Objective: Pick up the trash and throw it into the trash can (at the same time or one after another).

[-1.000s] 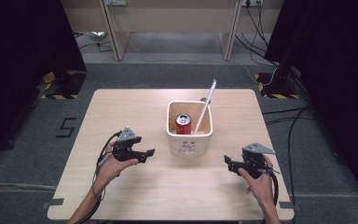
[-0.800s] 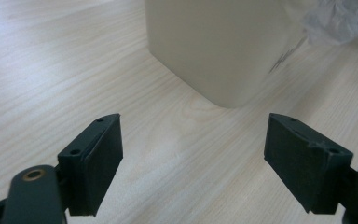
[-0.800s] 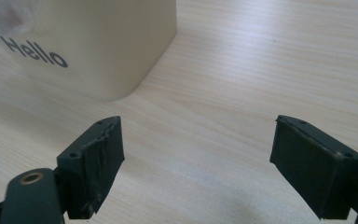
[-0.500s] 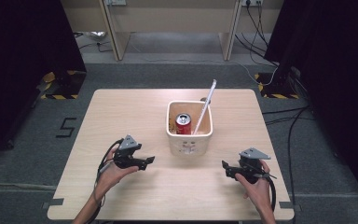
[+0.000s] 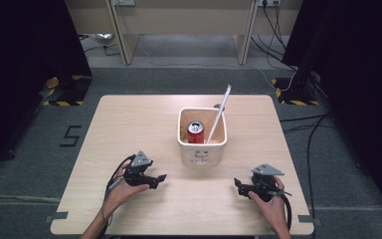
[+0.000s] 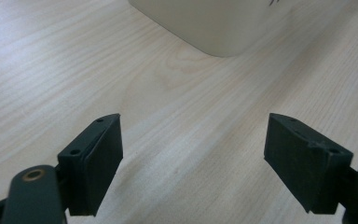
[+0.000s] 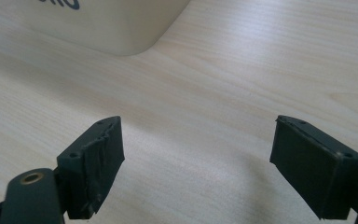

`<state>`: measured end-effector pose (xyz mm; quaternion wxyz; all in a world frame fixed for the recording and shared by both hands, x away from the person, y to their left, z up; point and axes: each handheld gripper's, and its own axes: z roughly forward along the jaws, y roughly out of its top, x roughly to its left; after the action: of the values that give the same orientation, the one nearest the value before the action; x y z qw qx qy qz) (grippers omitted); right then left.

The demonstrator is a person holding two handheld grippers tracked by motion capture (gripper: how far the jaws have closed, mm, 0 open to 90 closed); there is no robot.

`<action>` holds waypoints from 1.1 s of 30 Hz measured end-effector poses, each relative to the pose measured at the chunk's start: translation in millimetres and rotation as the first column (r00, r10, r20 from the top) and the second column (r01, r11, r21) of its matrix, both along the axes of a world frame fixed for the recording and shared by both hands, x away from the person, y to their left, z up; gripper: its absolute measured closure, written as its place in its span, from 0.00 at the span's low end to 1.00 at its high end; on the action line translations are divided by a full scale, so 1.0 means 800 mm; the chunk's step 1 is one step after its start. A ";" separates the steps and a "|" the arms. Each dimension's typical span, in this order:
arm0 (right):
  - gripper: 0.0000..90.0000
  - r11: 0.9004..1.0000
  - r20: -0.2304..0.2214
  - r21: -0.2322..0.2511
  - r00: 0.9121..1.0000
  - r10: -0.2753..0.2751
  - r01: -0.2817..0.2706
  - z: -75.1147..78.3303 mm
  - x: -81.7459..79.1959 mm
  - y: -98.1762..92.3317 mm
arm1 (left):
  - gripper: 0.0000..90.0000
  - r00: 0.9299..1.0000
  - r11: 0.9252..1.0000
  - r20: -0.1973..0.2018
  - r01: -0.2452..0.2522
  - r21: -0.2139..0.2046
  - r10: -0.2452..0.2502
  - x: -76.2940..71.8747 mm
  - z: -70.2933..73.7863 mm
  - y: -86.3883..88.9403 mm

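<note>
Cream square plastic bin (image 5: 202, 149) near the middle of the pale wooden table (image 5: 129, 119), slightly toward the far edge, open side up. Inside, upright at the left, a red soda can with a silver top (image 5: 195, 132); beside it a long white stick-like tool (image 5: 219, 115), foot in the bin, leaning up and away over the far right rim, long axis running from near-left to far-right.

Toward the near edge, two black hand-held tools, one on either side of the bin and both well apart from it. Left gripper (image 5: 160, 178) low over the table at the near left, aimed right and a little forward, jaws spread wide with nothing between them; in the left gripper view only bare wood between the pads (image 6: 100, 158), the bin's rounded corner (image 6: 214, 28) ahead. Right gripper (image 5: 238, 185) at the near right, aimed left, jaws likewise parted and empty, the bin's other near corner (image 7: 116, 28) ahead and left.

Probably an approach to the bin from both flanks: bin ahead and between the two, left gripper seemingly a little nearer.
</note>
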<state>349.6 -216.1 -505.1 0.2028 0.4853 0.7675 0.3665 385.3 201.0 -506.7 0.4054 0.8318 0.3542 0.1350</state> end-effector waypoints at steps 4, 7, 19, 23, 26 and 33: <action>0.19 1.000 0.001 -0.023 1.000 0.008 -0.008 -0.002 -0.003 0.003 | 0.21 1.000 1.000 -0.006 0.006 0.002 -0.006 -0.003 -0.005 0.000; 0.19 0.999 0.003 -0.034 1.000 0.018 -0.018 -0.002 -0.005 0.005 | 0.21 1.000 1.000 -0.008 0.009 0.014 -0.009 -0.006 -0.009 0.000; 0.18 0.999 -0.022 -0.032 1.000 0.014 -0.014 -0.013 -0.014 0.003 | 0.21 1.000 0.999 -0.013 0.027 0.042 -0.026 -0.011 -0.017 -0.001; 0.17 0.998 -0.025 -0.055 1.000 0.019 -0.020 -0.014 -0.015 0.004 | 0.19 1.000 0.998 0.002 0.031 0.054 -0.031 -0.014 -0.019 -0.003; 0.16 0.997 -0.025 -0.071 0.999 0.020 -0.022 -0.014 -0.017 0.006 | 0.16 0.999 0.998 0.005 0.034 0.059 -0.034 -0.016 -0.020 -0.004; 0.13 0.996 -0.033 -0.076 0.999 0.033 -0.036 -0.015 -0.017 0.007 | 0.15 1.000 0.998 0.003 0.030 0.062 -0.030 -0.018 -0.020 -0.006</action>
<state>336.4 -210.4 -516.9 0.2026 0.4697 0.7924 0.3325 371.1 196.6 -522.5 0.3821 0.8490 0.3365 0.1417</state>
